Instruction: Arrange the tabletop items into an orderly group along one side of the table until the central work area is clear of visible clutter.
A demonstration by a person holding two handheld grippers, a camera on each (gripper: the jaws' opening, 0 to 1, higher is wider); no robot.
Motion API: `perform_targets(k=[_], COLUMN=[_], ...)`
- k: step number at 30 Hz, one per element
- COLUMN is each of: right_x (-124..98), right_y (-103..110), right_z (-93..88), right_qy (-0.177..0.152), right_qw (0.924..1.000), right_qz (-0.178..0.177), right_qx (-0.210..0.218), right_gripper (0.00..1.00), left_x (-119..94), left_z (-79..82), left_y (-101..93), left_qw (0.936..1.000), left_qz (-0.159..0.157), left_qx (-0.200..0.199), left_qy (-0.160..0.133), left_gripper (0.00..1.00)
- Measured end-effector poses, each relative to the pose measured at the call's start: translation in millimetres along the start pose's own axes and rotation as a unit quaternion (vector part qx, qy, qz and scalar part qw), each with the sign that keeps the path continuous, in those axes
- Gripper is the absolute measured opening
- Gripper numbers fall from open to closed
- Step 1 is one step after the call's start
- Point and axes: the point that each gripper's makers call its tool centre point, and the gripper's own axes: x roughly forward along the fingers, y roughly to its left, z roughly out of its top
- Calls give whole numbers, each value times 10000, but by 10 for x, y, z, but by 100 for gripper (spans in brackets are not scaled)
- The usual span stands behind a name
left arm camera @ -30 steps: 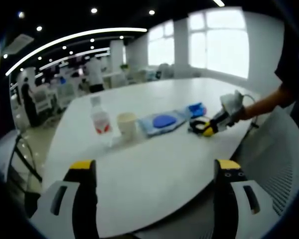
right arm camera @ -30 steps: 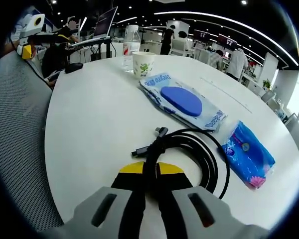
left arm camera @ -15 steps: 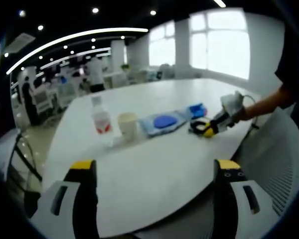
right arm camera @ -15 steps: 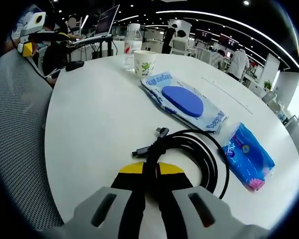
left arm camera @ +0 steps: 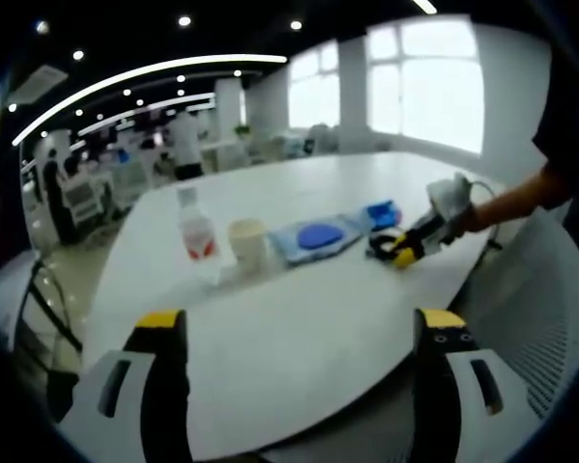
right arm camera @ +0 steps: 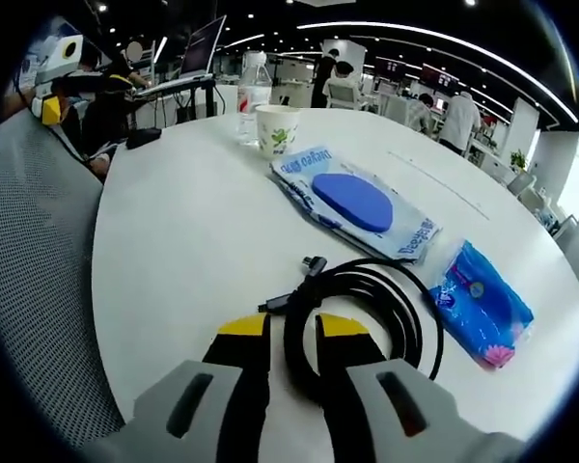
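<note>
Black coiled cable [right arm camera: 367, 299], plug ends loose, on white table [right arm camera: 193, 231].

The coiled black cable [right arm camera: 367, 309] runs partly hidden behind the right claw [right arm camera: 294, 333]; bottle label [left arm camera: 197, 236] print blurred.

A white, rounded tabletop [right arm camera: 188, 231] carries five things in a loose row. At the far end a clear water bottle [right arm camera: 254, 85] stands upright just beside a paper cup [right arm camera: 277, 128] with a green print; nearer lies a flat wet-wipes pack [right arm camera: 357, 203] with a blue oval lid. A blue tissue packet [right arm camera: 481, 302] lies just past one end of that pack, and a coiled black cable [right arm camera: 362, 311] rests on the bare surface beside both.
</note>
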Motion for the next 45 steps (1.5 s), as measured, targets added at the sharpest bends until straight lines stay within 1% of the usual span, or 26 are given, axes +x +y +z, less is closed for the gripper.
perform_targets(k=[1,3,4,5,8,11,18,21,24,27,29,30,34,35,37,39,42,45], right_x=[-21,-84,-114,-167,-289,-402,-699,-851,-954,-1048,-1122,-1160,-1285,-1332,-1404,-1464,-1547,-1616], right_y=[-10,-30,-44,-79,-121,-160,-225,-226,-200,-163,-153,-139,-121,-123,-116,-97,-64,-13], right_z=[22,113,142,190,281,353,498,546,550,555,559,560,542,543,541,524,491,480], right_qy=[-26,-212,-255,-337,-472,-569,-788,-930,-924,-937,-981,-1014,-1054,-1094,-1154,-1141,-1074,-1091], right_qw=[10000,9991,9986,9979,9960,9937,9873,9829,9813,9801,9780,9758,9714,9688,9654,9645,9652,9633], right_qz=[-37,-124,-171,-273,-384,-516,-799,-901,-960,-1018,-1099,-1128,-1313,-1399,-1498,-1582,-1695,-1750], right_qx=[63,351,428,486,655,813,1127,1310,1390,1422,1480,1573,1675,1729,1797,1777,1677,1716], right_gripper=[24,28,31,32,38,48,60,64,69,73,76,79,85,87,93,100,100,100], left_x=[0,2,3,5,6,6,5,0,-2,14,19,23,71,81,99,104,97,65], left_z=[-1,-2,-3,-7,-8,-19,-30,-18,-16,-43,-39,-36,-43,-36,-11,8,45,116], left_y=[0,1,3,4,-4,-20,-32,-40,-34,34,49,43,83,93,95,76,10,-48], left_qw=[10000,10000,10000,10000,10000,9999,9999,9998,9998,9997,9997,9997,9997,9997,9996,9993,9990,9988], left_qz=[1,1,2,-1,-23,-76,-140,-166,-194,-205,-192,-196,-164,-159,-172,-176,-214,-223], left_qx=[4,5,7,12,16,52,42,15,-6,-117,-125,-101,55,67,84,221,292,361], left_qy=[3,5,8,15,25,64,89,78,74,70,64,72,176,177,184,235,267,250], left_gripper=[94,94,94,94,95,95,96,96,96,97,97,97,98,98,99,100,100,100])
